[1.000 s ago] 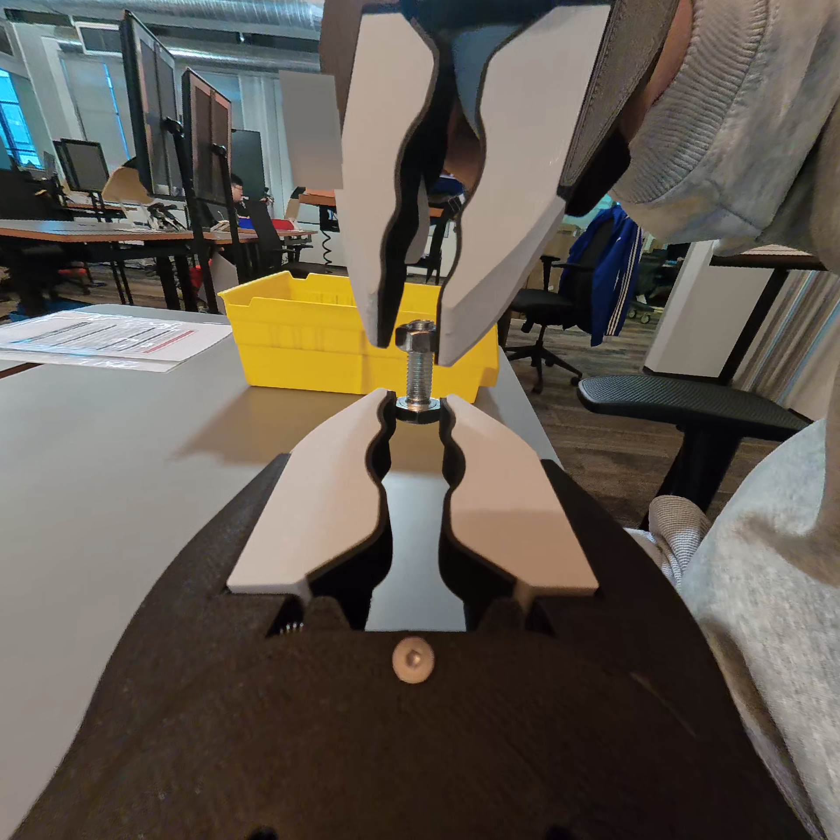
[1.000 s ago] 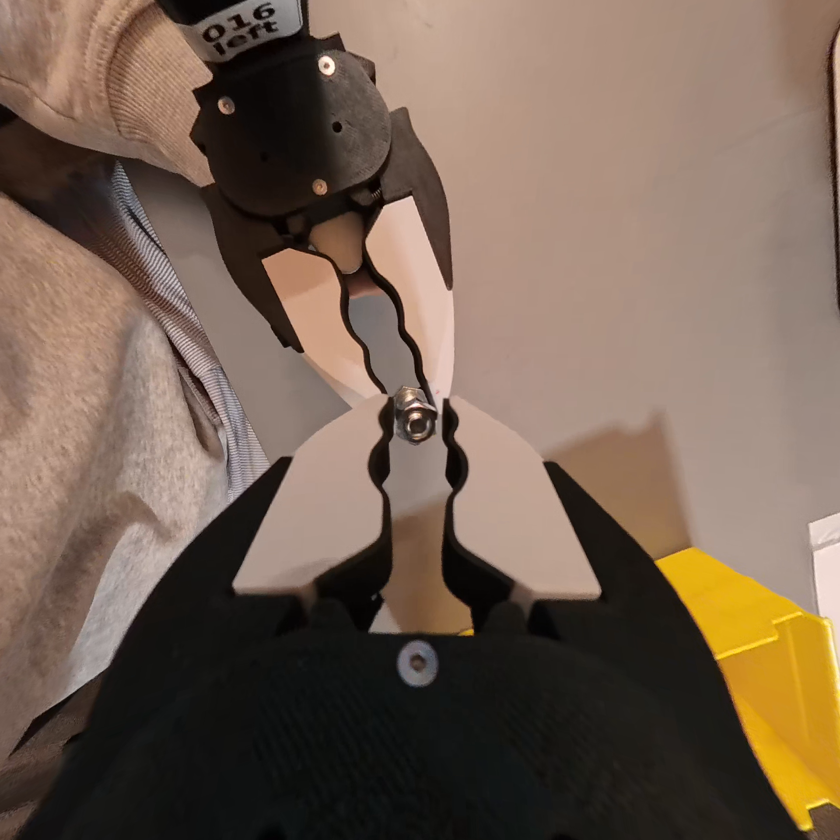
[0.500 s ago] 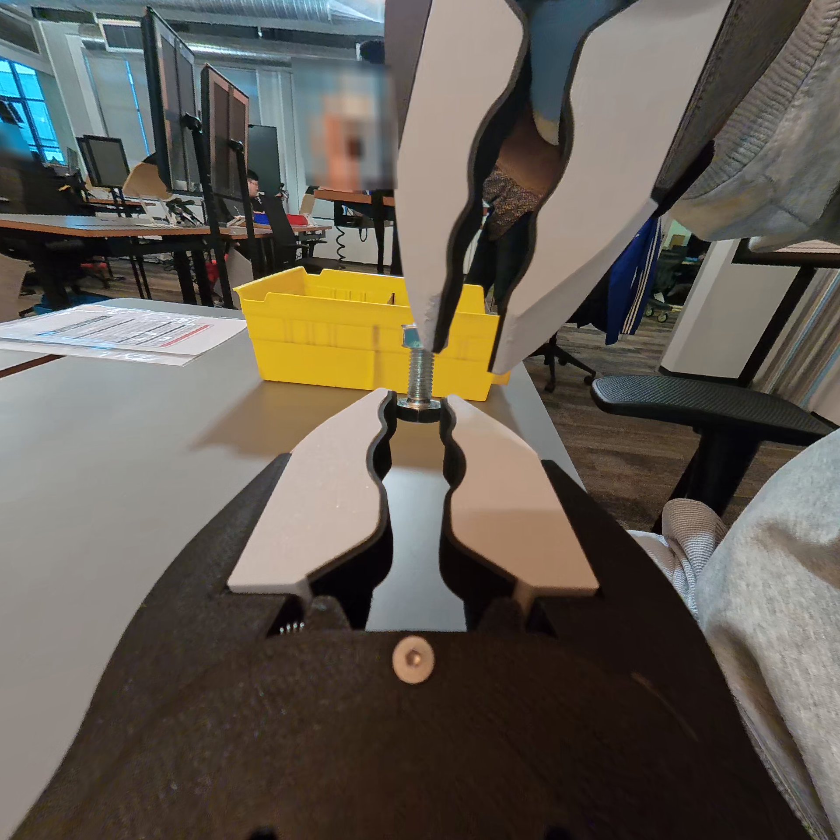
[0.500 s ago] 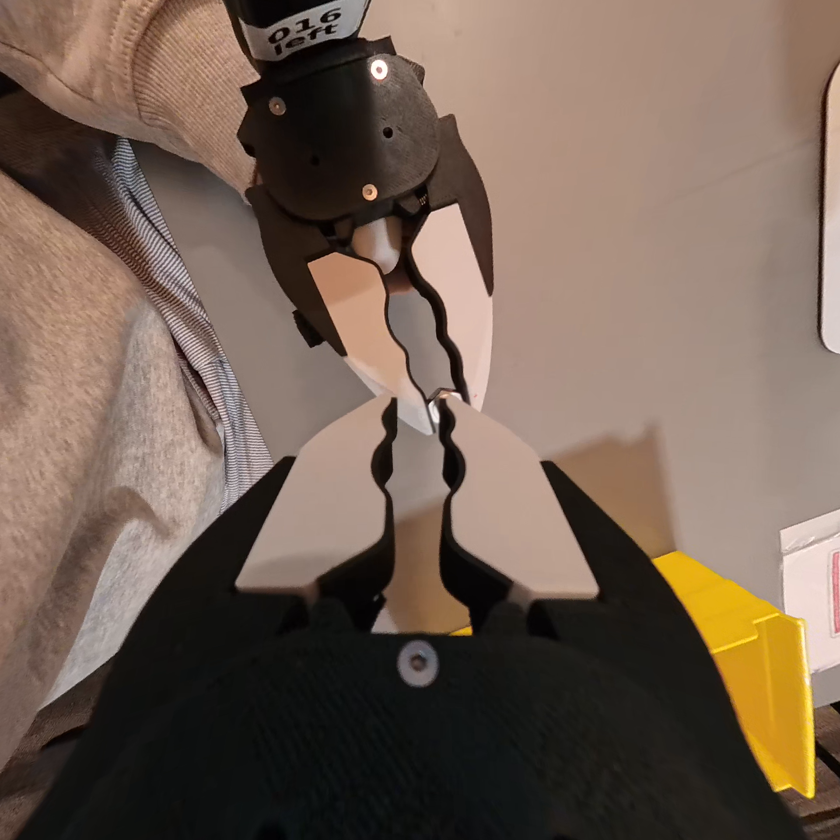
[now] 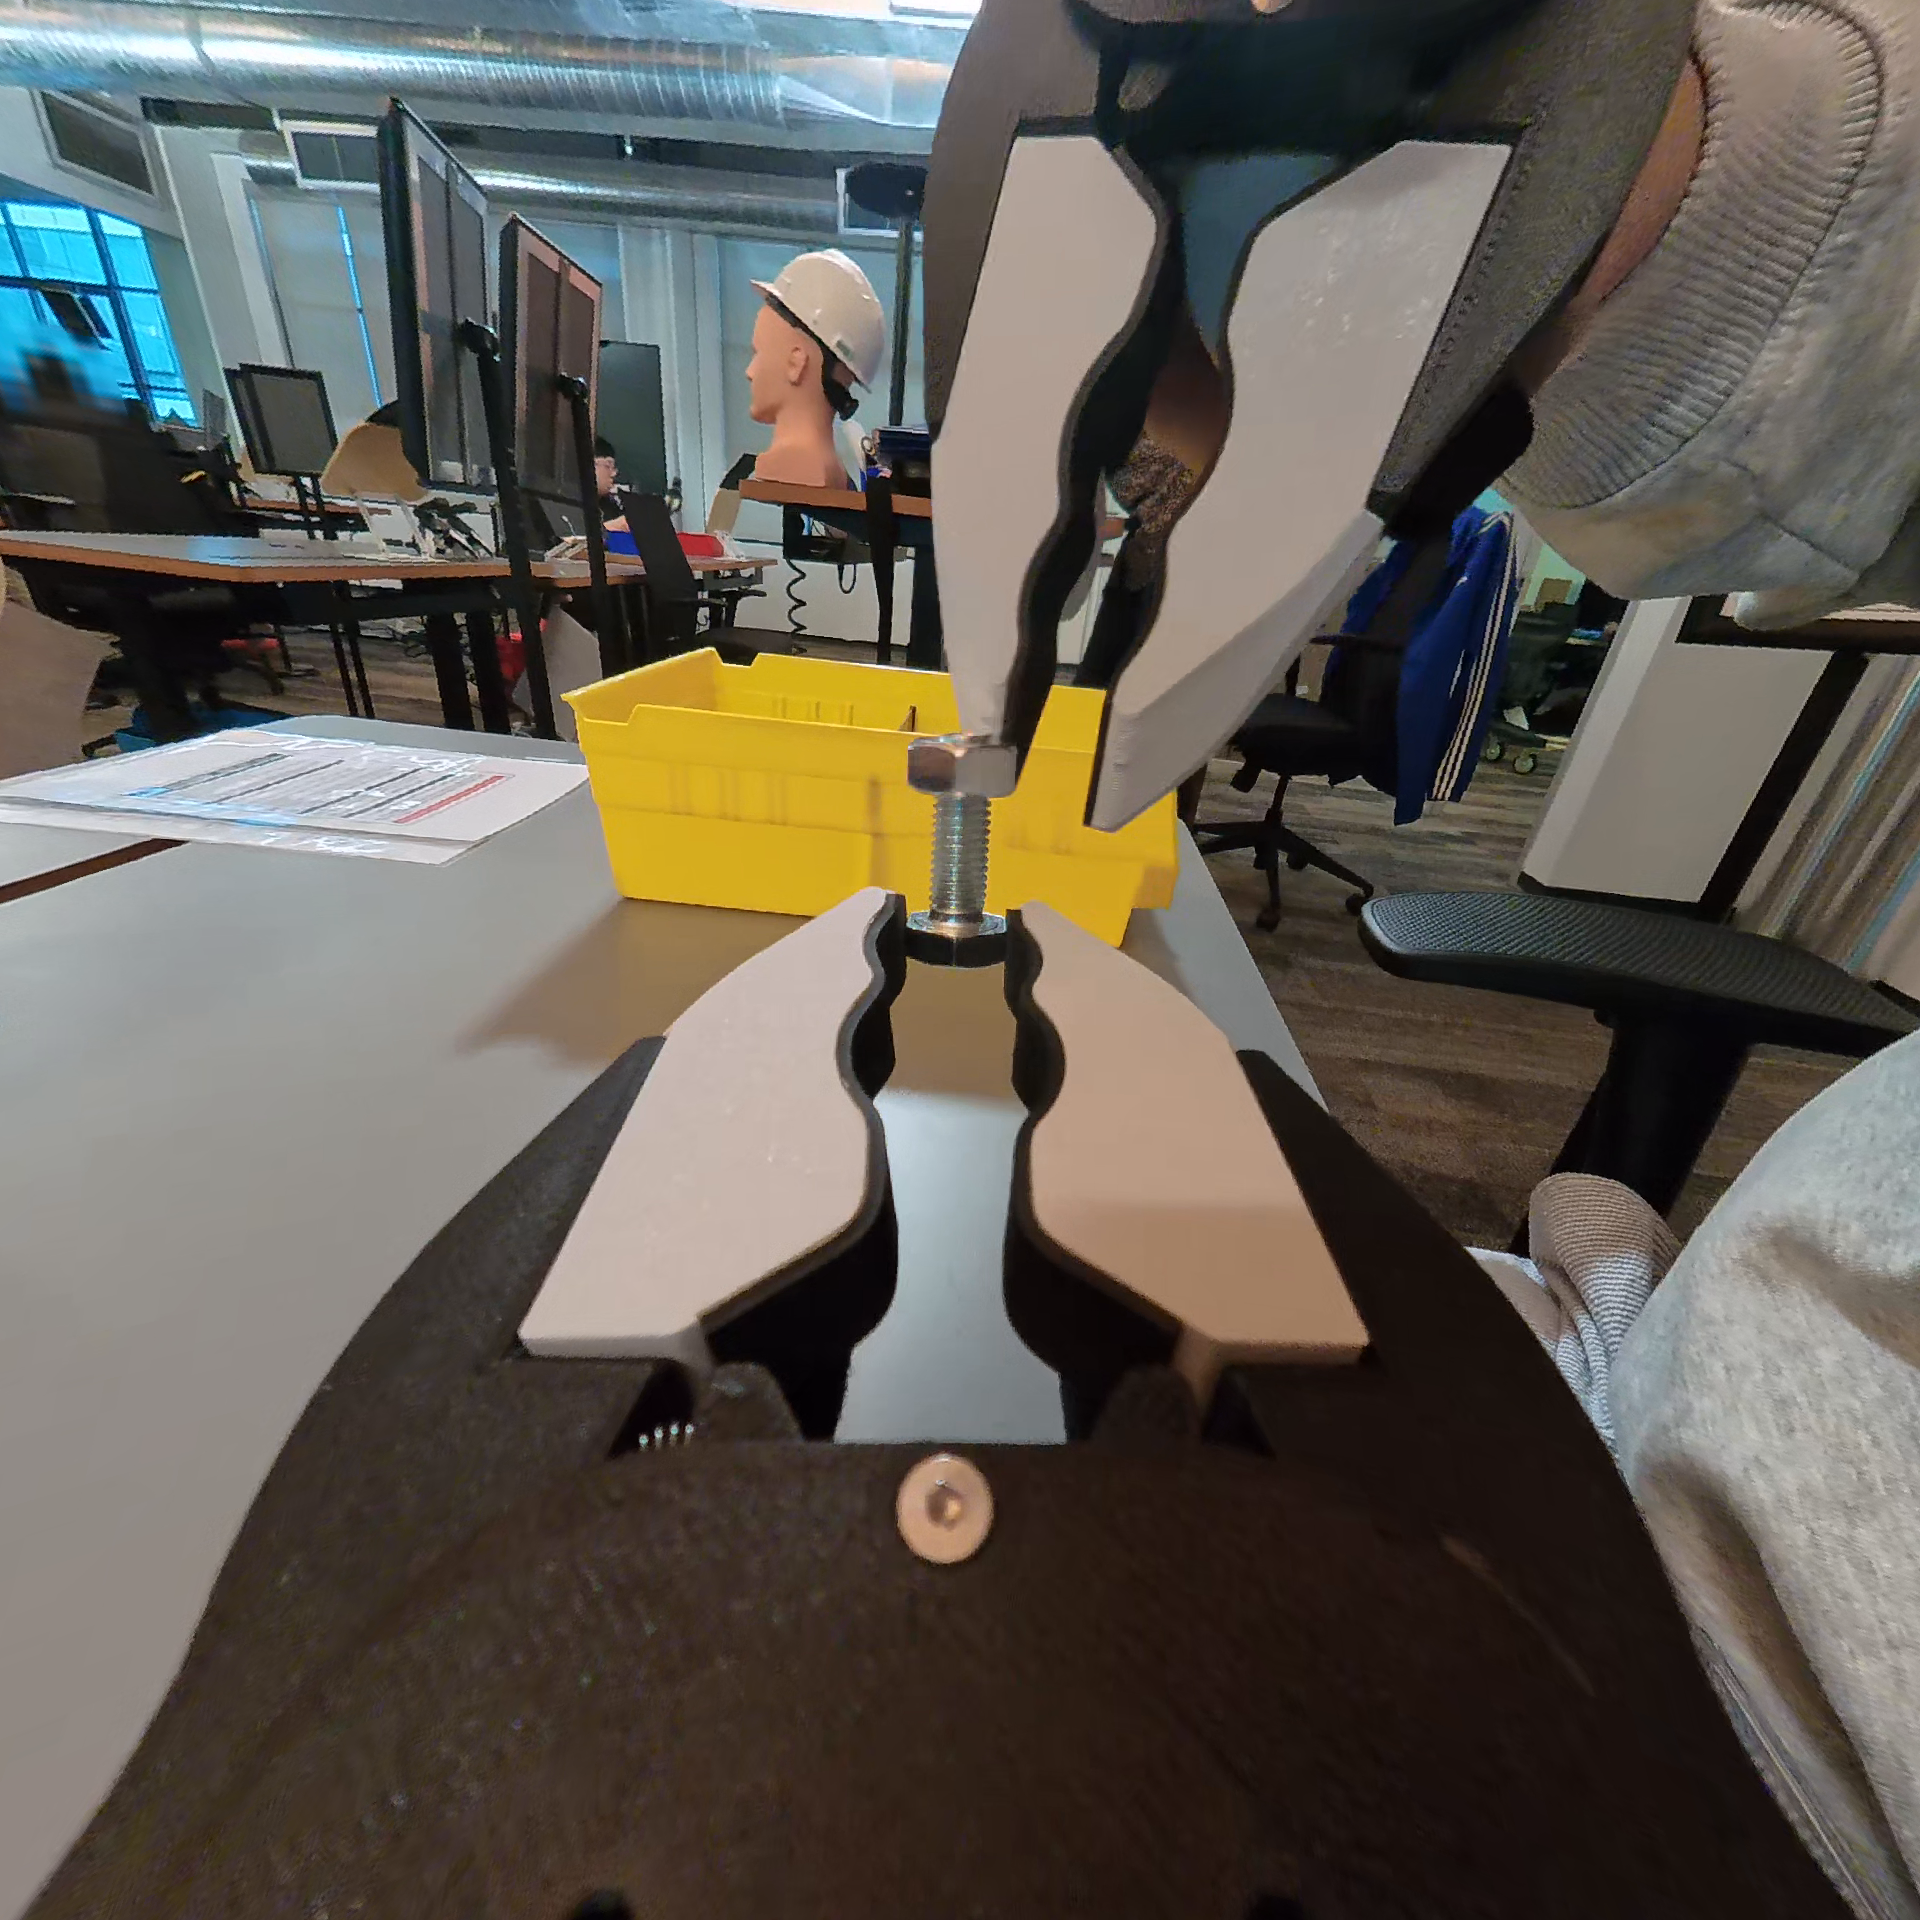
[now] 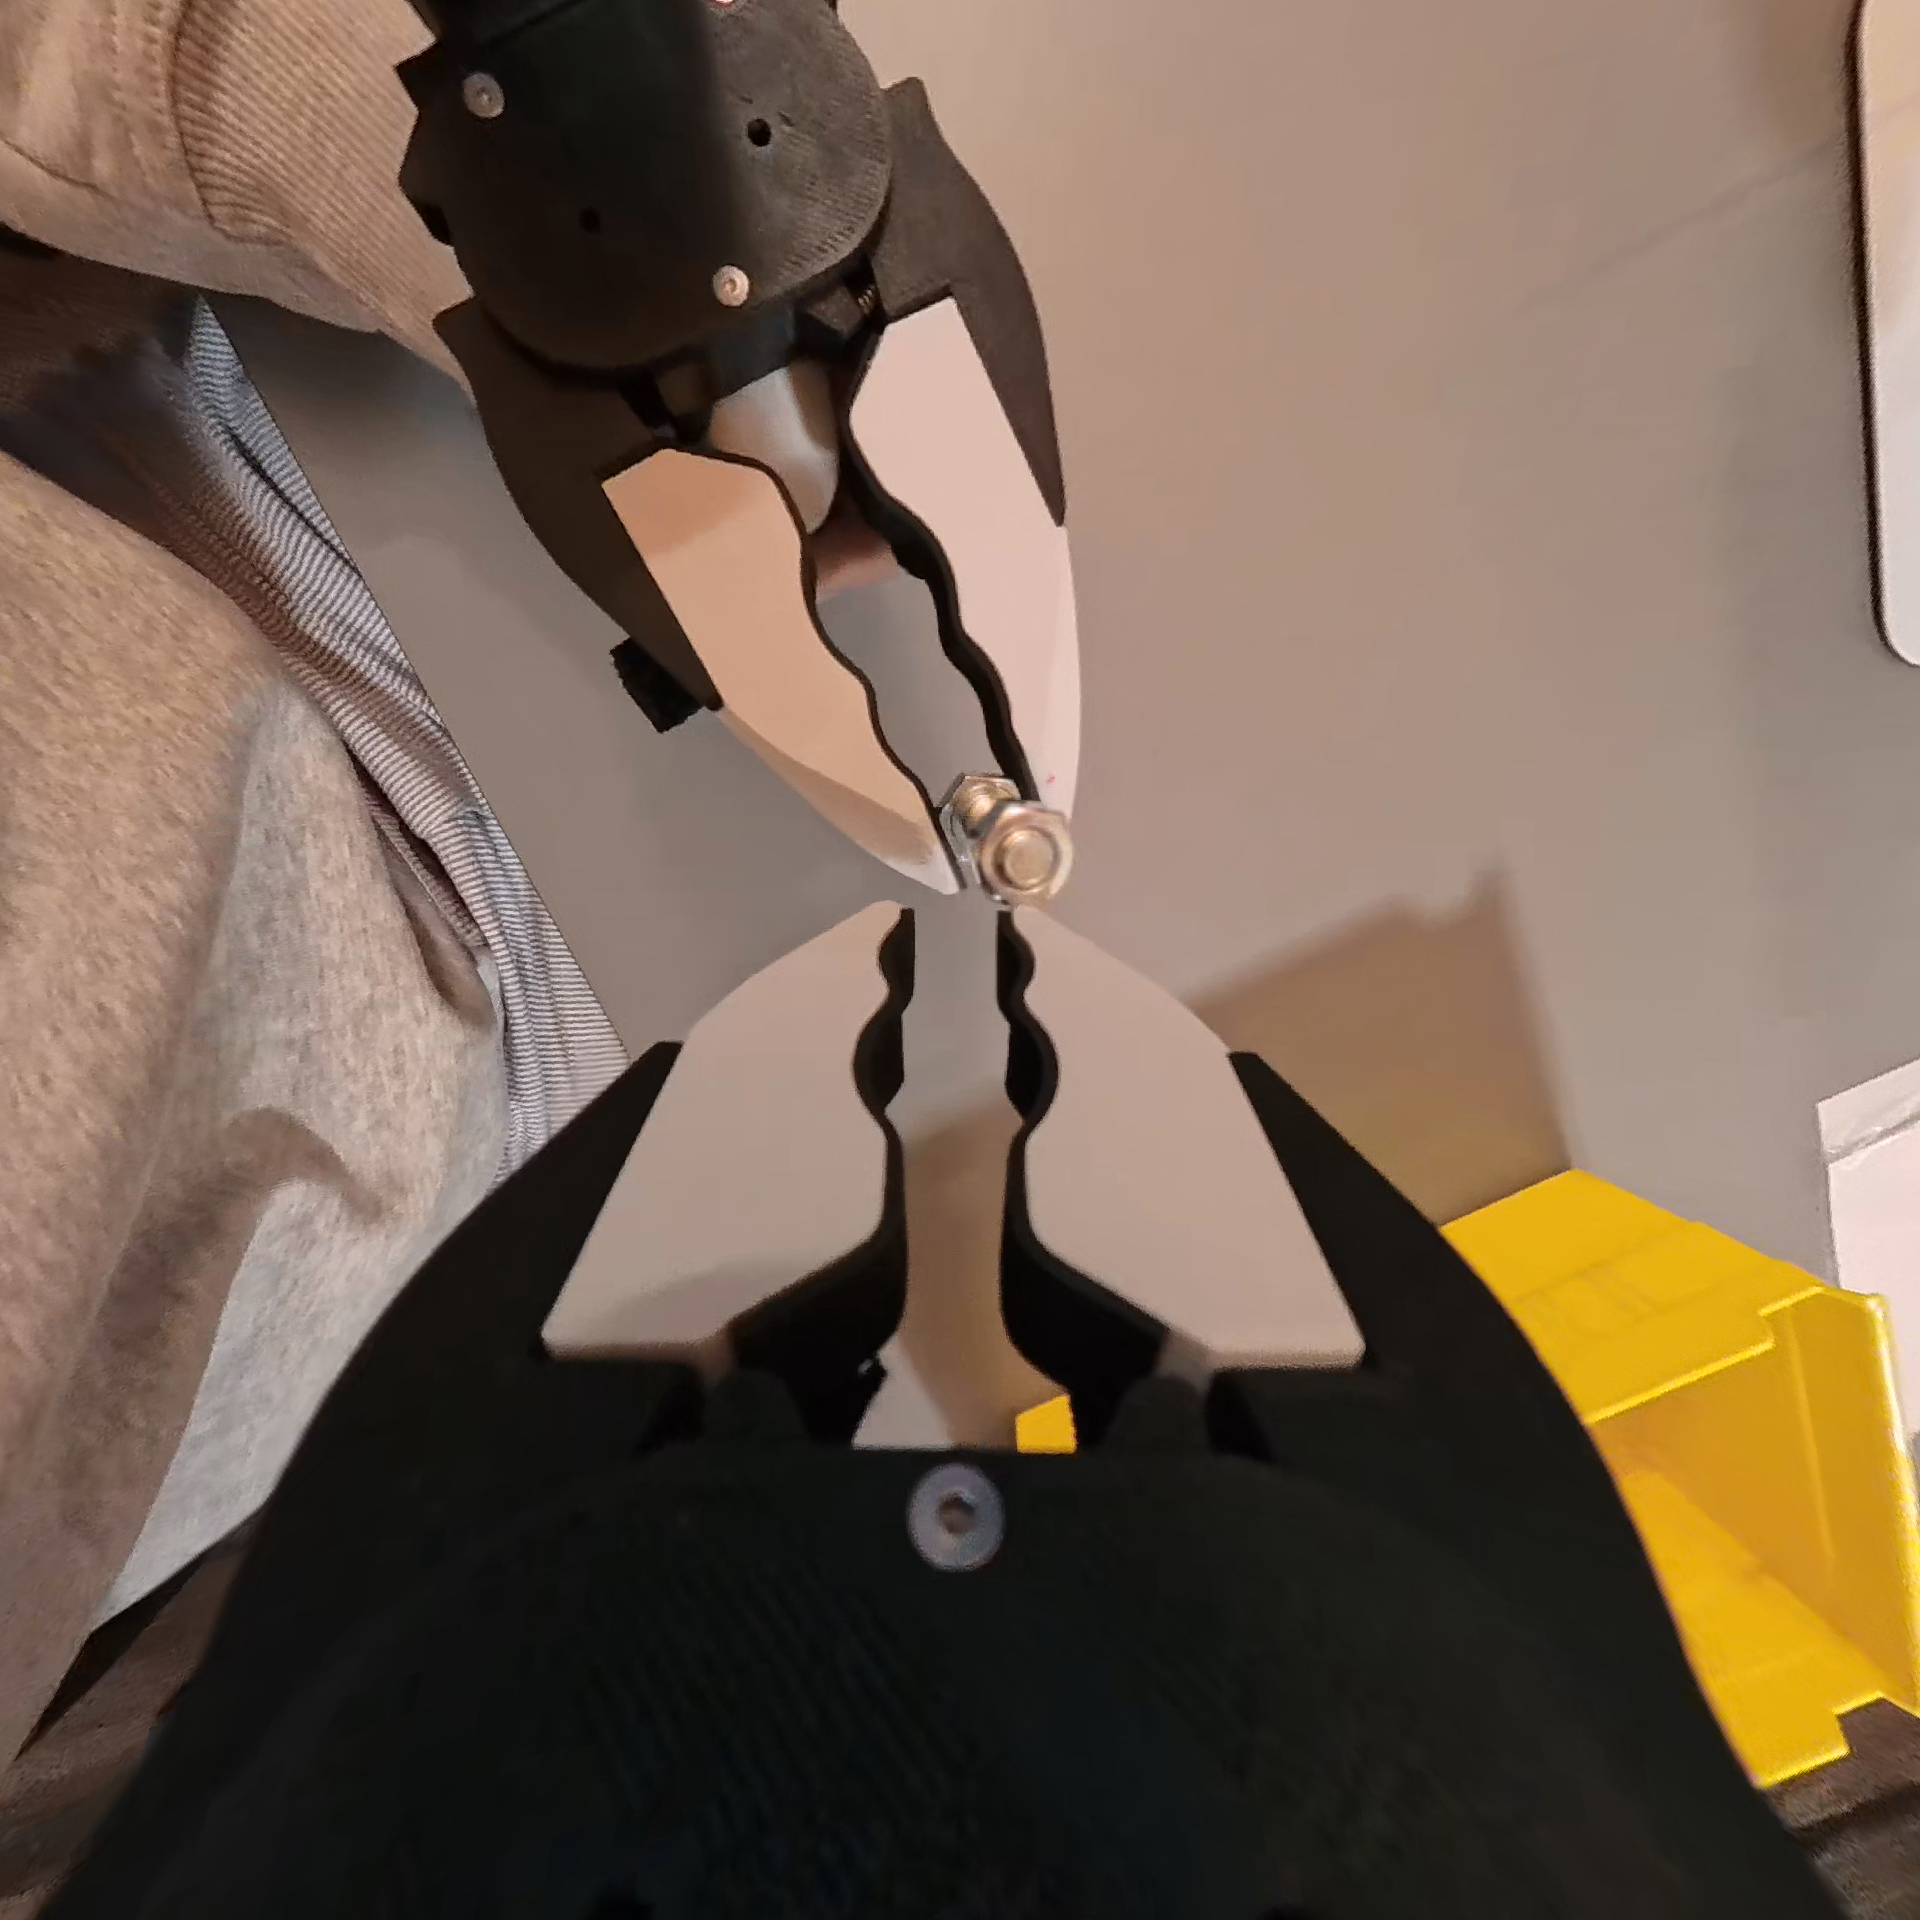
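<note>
While your left gripper clamps the hexagonal steel nut at its fingertips, one silver threaded bolt stands upright through that nut, long axis vertical, hex head on top. Your right gripper hangs point-down over the head with its fingers parted, holding nothing; one fingertip touches the head's top. You have two grippers, one bolt, one nut and one yellow plastic bin on the grey table. Only the left wrist view shows the printed sheet and the black mesh chair. Only the right wrist view shows the bolt end-on, its head facing the camera.
</note>
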A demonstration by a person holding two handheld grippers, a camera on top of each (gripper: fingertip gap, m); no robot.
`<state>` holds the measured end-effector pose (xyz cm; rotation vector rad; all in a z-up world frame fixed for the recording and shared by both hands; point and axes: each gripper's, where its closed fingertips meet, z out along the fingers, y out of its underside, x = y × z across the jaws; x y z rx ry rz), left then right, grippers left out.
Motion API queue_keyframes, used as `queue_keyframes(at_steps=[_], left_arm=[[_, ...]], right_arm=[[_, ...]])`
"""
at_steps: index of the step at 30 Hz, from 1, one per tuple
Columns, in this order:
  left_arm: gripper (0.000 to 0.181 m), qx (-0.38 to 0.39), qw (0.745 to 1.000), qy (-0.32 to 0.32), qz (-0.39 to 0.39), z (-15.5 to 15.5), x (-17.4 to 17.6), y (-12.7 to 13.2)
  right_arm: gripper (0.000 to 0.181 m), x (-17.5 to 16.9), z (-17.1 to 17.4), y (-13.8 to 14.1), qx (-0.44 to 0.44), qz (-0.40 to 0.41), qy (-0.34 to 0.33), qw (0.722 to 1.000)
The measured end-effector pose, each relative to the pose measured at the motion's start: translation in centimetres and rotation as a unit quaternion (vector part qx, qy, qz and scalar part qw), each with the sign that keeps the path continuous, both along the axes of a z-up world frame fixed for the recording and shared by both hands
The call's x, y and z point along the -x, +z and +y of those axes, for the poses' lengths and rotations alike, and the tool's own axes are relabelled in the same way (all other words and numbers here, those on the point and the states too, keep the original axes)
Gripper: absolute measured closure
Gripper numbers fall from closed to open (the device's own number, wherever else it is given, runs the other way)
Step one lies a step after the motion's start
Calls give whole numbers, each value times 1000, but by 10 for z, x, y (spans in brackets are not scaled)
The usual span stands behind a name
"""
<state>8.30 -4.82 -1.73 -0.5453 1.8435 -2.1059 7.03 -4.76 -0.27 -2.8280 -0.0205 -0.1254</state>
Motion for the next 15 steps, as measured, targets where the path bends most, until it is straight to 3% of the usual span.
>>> queue_keyframes(at_steps=[1,15], left_arm=[[163,1,1000,-1,-1,0,0,0],[162,-23,999,-12,-18,-8,7,-3]], right_arm=[[165,-1,0,0,-2,0,-3,1000],[162,0,15,0,-15,-6,14,1000]])
